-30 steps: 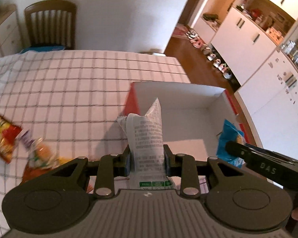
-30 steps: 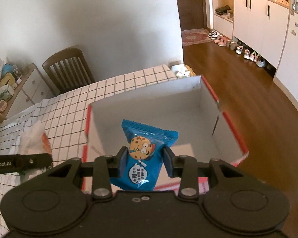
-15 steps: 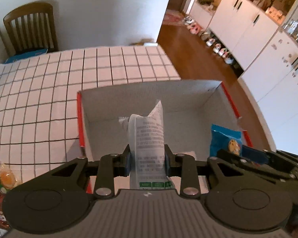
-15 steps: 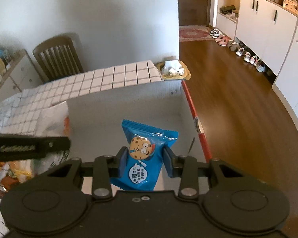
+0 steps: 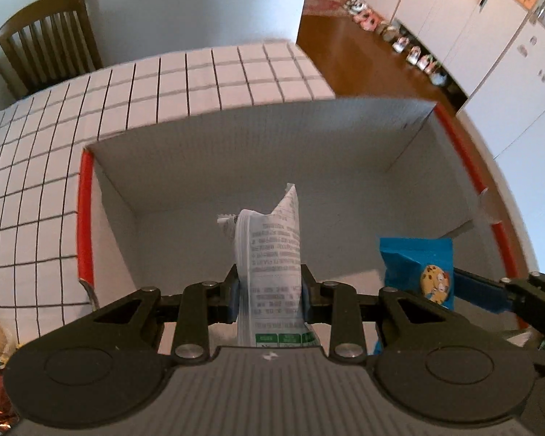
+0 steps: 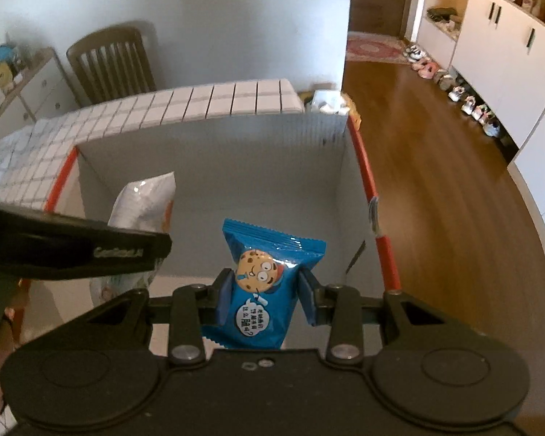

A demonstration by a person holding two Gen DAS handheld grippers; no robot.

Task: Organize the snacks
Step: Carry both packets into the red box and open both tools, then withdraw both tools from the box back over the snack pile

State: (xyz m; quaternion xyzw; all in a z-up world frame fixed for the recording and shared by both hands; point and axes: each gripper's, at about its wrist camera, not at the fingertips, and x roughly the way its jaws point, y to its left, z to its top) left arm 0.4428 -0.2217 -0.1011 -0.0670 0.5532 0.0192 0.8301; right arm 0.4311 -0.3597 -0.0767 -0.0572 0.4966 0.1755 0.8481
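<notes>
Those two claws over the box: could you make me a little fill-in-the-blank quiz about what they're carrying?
1. The right claw grips a ____ packet with a cartoon cookie on it.
2. The left claw grips a ____ packet printed with small text.
3. Both packets hang above the open ____, which has red edges.
4. The table under it wears a ____ cloth.

Missing words: blue; white; box; checked
</notes>
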